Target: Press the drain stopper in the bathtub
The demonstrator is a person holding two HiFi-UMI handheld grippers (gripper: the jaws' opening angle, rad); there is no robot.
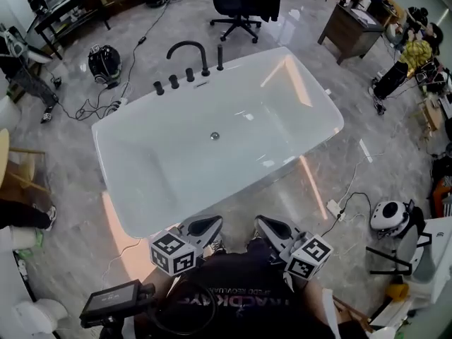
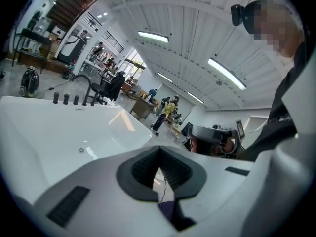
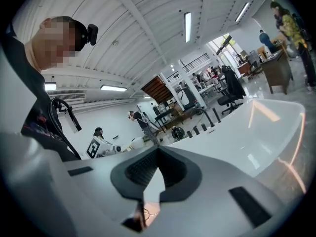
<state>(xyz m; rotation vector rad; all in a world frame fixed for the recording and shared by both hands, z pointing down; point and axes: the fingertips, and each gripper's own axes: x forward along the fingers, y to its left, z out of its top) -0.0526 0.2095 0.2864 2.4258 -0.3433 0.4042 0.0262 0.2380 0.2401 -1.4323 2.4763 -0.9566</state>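
Note:
A white freestanding bathtub (image 1: 141, 196) fills the middle of the head view. Its small round chrome drain stopper (image 1: 214, 136) sits on the tub floor, also visible as a dot in the left gripper view, drain stopper (image 2: 81, 150). A black arched faucet (image 1: 188, 49) and knobs stand on the far rim. My left gripper (image 1: 210, 224) and right gripper (image 1: 263, 224) hover side by side just outside the near rim, close to the person's chest. In both gripper views the jaws meet at the tips with nothing between them: left gripper (image 2: 159, 154), right gripper (image 3: 158, 154).
Cables (image 1: 106, 104) and a black round device (image 1: 104, 63) lie on the floor beyond the tub's left end. An office chair (image 1: 236, 9) and desk (image 1: 351, 25) stand behind. A power strip (image 1: 334, 208) and white device (image 1: 388, 216) sit at the right. A tripod-mounted screen (image 1: 113, 301) is near left.

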